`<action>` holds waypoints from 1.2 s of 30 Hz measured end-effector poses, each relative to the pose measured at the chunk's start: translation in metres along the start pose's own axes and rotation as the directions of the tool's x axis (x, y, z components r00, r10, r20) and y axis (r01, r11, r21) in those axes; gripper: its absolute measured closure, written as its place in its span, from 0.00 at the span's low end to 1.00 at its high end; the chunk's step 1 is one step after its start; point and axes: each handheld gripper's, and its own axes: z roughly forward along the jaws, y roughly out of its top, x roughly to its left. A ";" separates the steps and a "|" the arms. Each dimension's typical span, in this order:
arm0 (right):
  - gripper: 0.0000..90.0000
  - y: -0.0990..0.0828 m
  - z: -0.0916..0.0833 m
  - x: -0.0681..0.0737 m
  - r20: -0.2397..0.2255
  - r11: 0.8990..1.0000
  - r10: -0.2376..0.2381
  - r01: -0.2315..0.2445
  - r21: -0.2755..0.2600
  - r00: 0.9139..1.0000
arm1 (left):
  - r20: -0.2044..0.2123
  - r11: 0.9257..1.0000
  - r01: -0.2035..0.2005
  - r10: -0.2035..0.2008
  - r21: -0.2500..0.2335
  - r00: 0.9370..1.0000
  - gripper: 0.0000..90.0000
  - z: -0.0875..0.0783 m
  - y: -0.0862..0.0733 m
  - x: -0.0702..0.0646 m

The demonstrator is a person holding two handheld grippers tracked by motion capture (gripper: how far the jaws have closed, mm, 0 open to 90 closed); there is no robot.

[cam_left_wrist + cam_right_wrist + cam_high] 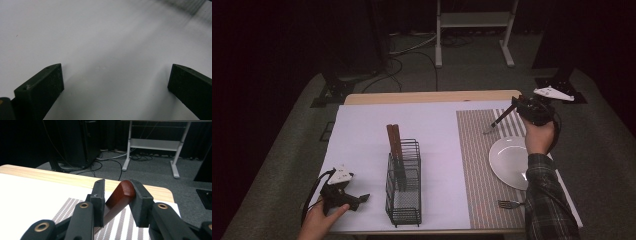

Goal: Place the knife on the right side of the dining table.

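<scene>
At far right over striped mat (pixel 477 150), right tool (pixel 516 106) clamps knife (pixel 499 120) w/ brown handle; left tool (pixel 357 200) wide open, empty, near-left on bench (pixel 362 125).

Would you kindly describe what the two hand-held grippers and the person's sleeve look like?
Both are black. The left hand-held gripper has blocky jaws, a white top plate and a looping black cable. The right hand-held gripper has brass-coloured rivets and a white three-cornered plate. The sleeve is dark plaid.
</scene>
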 end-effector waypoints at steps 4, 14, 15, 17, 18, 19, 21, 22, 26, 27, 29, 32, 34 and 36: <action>0.71 -0.004 -0.001 -0.004 0.022 1.000 -0.006 0.005 0.010 1.000 | 0.000 1.000 0.000 0.000 0.000 1.000 0.00 0.000 0.000 0.000; 0.66 -0.015 -0.004 -0.018 0.051 0.999 0.005 -0.006 0.034 0.999 | 0.000 1.000 0.000 0.000 0.001 1.000 0.00 0.000 0.000 0.000; 0.66 -0.016 -0.005 -0.019 0.056 0.999 0.008 -0.010 0.040 0.998 | 0.000 1.000 0.000 0.000 0.001 1.000 0.00 0.000 0.000 0.000; 0.66 -0.017 -0.005 -0.020 0.058 0.999 0.007 -0.010 0.041 0.998 | 0.000 1.000 0.000 0.000 0.001 1.000 0.00 0.000 0.000 0.000; 0.64 -0.019 -0.005 -0.023 0.065 0.999 0.014 -0.017 0.050 0.998 | 0.000 1.000 0.000 0.000 0.001 1.000 0.00 0.000 0.000 0.000; 0.64 -0.019 -0.005 -0.023 0.065 0.999 0.014 -0.017 0.050 0.998 | 0.000 1.000 0.000 0.000 0.001 1.000 0.00 0.000 0.000 0.000; 0.63 -0.021 -0.005 -0.025 0.070 0.998 0.023 -0.027 0.057 0.997 | 0.000 1.000 0.000 0.000 0.001 1.000 0.00 0.000 0.000 0.000; 0.62 -0.023 -0.005 -0.028 0.074 0.997 0.029 -0.034 0.064 0.997 | 0.000 1.000 0.000 0.000 0.001 1.000 0.00 0.000 0.000 0.000; 0.60 -0.028 -0.004 -0.032 0.082 0.996 0.043 -0.049 0.075 0.996 | 0.000 1.000 0.001 -0.001 0.001 1.000 0.00 0.000 0.000 0.000; 0.59 -0.029 -0.004 -0.033 0.086 0.996 0.042 -0.049 0.079 0.995 | 0.000 1.000 0.001 -0.001 0.001 1.000 0.00 0.000 0.000 0.000; 0.57 -0.031 -0.003 -0.034 0.091 0.995 0.044 -0.052 0.085 0.995 | 0.000 1.000 0.000 0.000 0.001 1.000 0.00 0.000 0.000 0.000; 0.55 -0.033 -0.003 -0.035 0.096 0.994 0.044 -0.053 0.093 0.994 | 0.000 1.000 0.001 -0.001 0.001 1.000 0.00 0.000 0.000 0.000; 0.53 -0.035 -0.002 -0.036 0.102 0.993 0.046 -0.056 0.100 0.994 | 0.000 1.000 0.000 0.000 0.001 1.000 0.00 0.000 0.000 0.000; 0.51 -0.037 -0.001 -0.038 0.109 0.992 0.052 -0.064 0.111 0.993 | 0.000 1.000 0.000 0.000 0.001 1.000 0.00 0.000 0.000 0.000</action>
